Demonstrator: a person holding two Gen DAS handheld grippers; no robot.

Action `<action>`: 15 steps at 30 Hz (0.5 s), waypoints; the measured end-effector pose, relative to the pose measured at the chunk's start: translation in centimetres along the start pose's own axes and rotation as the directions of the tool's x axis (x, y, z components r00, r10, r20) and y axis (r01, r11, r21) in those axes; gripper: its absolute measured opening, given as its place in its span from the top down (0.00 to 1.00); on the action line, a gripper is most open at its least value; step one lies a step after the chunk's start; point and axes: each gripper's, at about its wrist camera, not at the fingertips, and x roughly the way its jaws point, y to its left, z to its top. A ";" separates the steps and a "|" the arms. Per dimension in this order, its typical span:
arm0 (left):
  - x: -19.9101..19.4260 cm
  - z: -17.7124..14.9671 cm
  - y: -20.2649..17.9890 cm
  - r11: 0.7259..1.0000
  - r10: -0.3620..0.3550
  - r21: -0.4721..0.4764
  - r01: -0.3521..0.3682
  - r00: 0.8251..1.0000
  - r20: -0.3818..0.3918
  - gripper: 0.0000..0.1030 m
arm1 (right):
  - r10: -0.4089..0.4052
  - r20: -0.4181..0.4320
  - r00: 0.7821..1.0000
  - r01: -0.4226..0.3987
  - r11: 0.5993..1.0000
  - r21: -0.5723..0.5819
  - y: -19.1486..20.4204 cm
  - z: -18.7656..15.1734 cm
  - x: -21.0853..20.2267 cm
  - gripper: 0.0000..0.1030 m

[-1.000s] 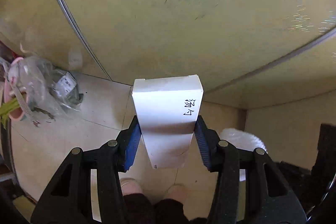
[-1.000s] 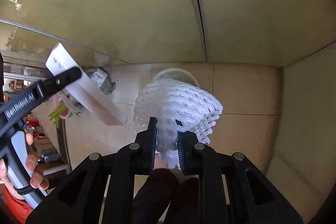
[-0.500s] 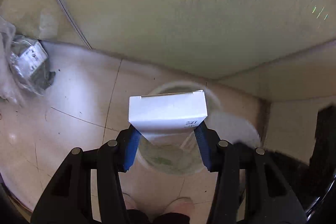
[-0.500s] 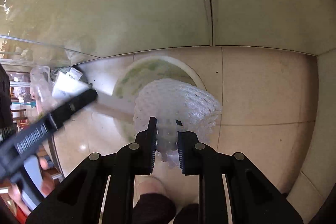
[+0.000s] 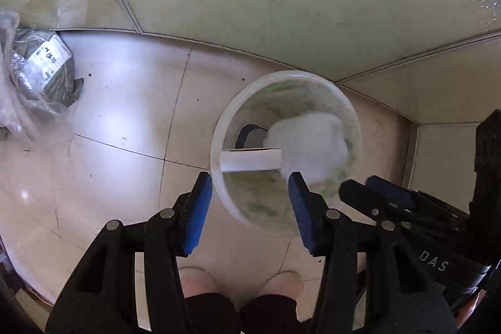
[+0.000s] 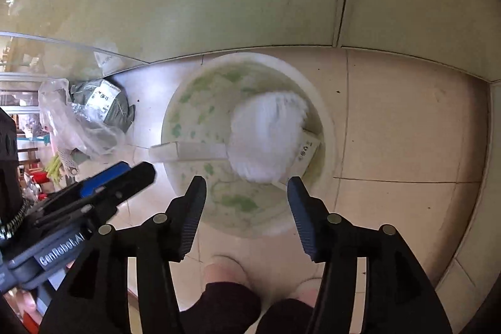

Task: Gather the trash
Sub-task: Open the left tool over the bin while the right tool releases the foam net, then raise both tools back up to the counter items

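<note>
Both tools are empty: left tool (image 5: 250, 193) spread, right tool (image 6: 247, 196) just sprang open. White box (image 5: 250, 160) and foam net (image 6: 266, 136) sit inside the bucket (image 6: 325, 127). Next trash, probably the plastic bags (image 5: 40, 74), lies on the floor off to the left, nearer the left hand.

Glossy floor tiles (image 5: 125, 102); white plastic bucket (image 5: 219, 127)

A round white plastic bucket (image 6: 325, 127) is set on the tiled floor (image 6: 407, 130) against the wall. Inside, a white foam net sleeve (image 6: 266, 136) is seen over a white cardboard box (image 6: 191, 151); a crumpled clear plastic bag (image 6: 78, 124) is placed to its left.
</note>
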 end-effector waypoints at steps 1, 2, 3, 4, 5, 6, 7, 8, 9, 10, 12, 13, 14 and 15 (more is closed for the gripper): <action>-0.5 -0.1 -0.1 1.000 0.003 -0.003 -0.003 1.000 0.002 0.52 | -0.009 0.002 1.000 0.009 1.000 0.001 0.0 -0.2 -0.6 0.51; -1.2 -0.1 -0.2 1.000 0.004 -0.004 -0.004 1.000 0.005 0.52 | -0.017 0.005 1.000 0.017 1.000 0.002 0.4 -0.2 -0.6 0.51; -1.9 -0.2 -0.3 1.000 0.006 -0.005 -0.006 1.000 0.008 0.52 | -0.023 0.010 1.000 0.023 1.000 0.002 0.6 -0.3 -1.3 0.51; -2.6 -0.3 -0.4 1.000 0.009 -0.003 -0.009 1.000 0.011 0.52 | -0.028 0.016 0.999 0.028 1.000 0.005 0.8 -0.4 -2.0 0.51; -3.6 -0.4 -0.7 1.000 0.011 0.000 -0.011 1.000 0.015 0.52 | -0.029 0.022 0.999 0.029 1.000 0.009 1.0 -0.6 -2.8 0.51; -4.7 -0.5 -1.0 1.000 0.014 0.005 -0.014 1.000 0.016 0.52 | -0.027 0.027 0.999 0.027 1.000 0.014 1.1 -0.8 -4.0 0.51; -5.8 -0.6 -1.3 1.000 0.016 0.011 -0.016 1.000 0.018 0.52 | -0.029 0.031 0.999 0.028 0.999 0.018 1.3 -0.9 -5.2 0.51; -7.3 -0.7 -1.7 1.000 0.018 0.018 -0.018 1.000 0.021 0.52 | -0.033 0.041 0.999 0.032 0.999 0.020 1.6 -1.1 -6.7 0.51; -8.7 -0.8 -2.0 0.999 0.021 0.026 -0.021 0.999 0.025 0.52 | -0.035 0.051 0.998 0.034 0.999 0.021 2.0 -1.3 -8.3 0.51; -10.2 -0.9 -2.5 0.999 0.024 0.033 -0.025 0.999 0.028 0.52 | -0.035 0.058 0.998 0.034 0.999 0.024 2.4 -1.5 -9.8 0.51; -13.5 -1.1 -3.3 0.998 0.027 0.054 -0.029 0.999 0.040 0.52 | -0.030 0.080 0.996 0.027 0.999 0.036 3.3 -2.0 -13.4 0.51; -15.5 -1.2 -3.9 0.997 0.026 0.065 -0.029 0.998 0.049 0.52 | -0.026 0.094 0.995 0.022 0.999 0.039 4.0 -2.2 -15.0 0.51; -17.4 -1.3 -4.4 0.997 0.024 0.076 -0.028 0.998 0.058 0.52 | -0.019 0.117 0.993 0.014 0.999 0.043 4.6 -2.5 -17.1 0.51; -19.3 -1.6 -4.7 0.996 0.022 0.086 -0.028 0.997 0.069 0.52 | -0.022 0.136 0.990 0.016 0.999 0.044 5.3 -2.8 -19.2 0.51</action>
